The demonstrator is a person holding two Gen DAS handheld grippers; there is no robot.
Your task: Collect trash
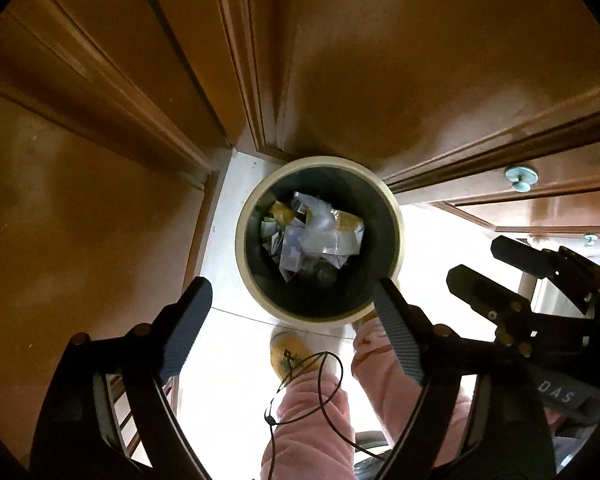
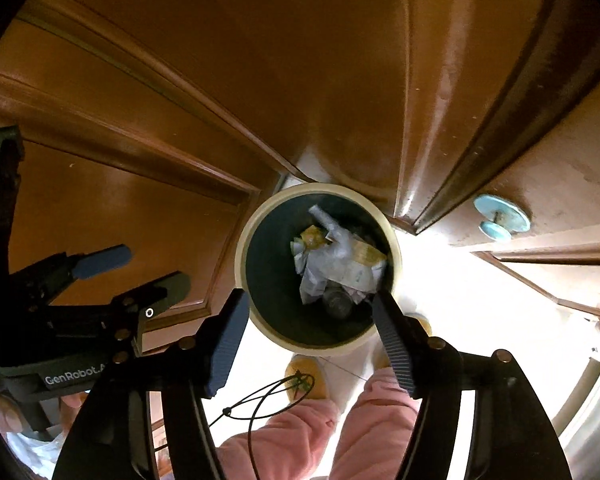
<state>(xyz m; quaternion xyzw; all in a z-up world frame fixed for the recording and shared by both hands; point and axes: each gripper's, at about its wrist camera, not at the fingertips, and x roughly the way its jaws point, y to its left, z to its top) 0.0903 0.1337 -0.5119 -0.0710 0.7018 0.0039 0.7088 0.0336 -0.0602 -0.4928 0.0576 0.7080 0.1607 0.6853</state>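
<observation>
A round cream-rimmed trash bin with a dark inside stands on the white floor below me, also in the right wrist view. It holds crumpled paper and wrappers. My left gripper is open and empty above the bin's near side. My right gripper is open and empty above the bin too. Each gripper shows in the other's view, the right one at the right and the left one at the left, both open.
Brown wooden doors and frames enclose the bin in a corner. A cabinet with pale blue knobs stands at the right. The person's pink trousers and yellow slippers are below the grippers, with a thin black cord.
</observation>
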